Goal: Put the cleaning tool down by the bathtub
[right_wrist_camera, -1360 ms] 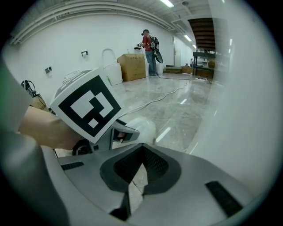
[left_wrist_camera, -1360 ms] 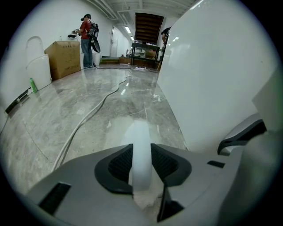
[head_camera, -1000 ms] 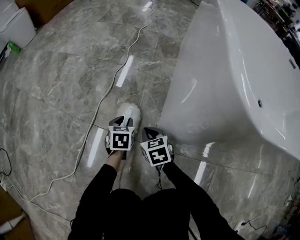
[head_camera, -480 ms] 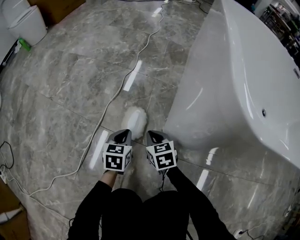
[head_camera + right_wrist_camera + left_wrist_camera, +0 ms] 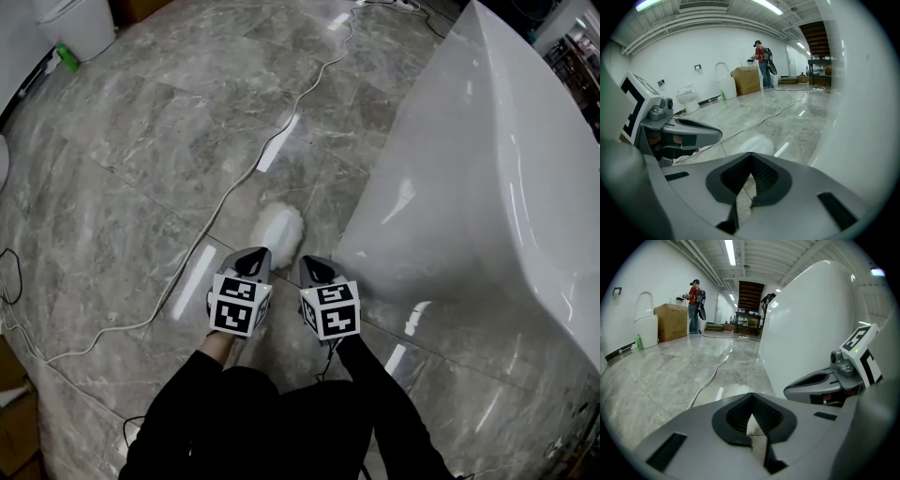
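On the grey marble floor, a white cable [image 5: 214, 221] runs at 10 o'clock from the left gripper [image 5: 254, 256]. This gripper's jaws are pressed together with nothing between them. The cleaning tool [image 5: 278, 230], a white fluffy head, lies on the floor at 12 o'clock from both grippers, free of them and near the foot of the bathtub [image 5: 469, 178]. The right gripper [image 5: 314, 266] also has its jaws together and holds nothing. The bathtub stands at 3 o'clock from the tool.
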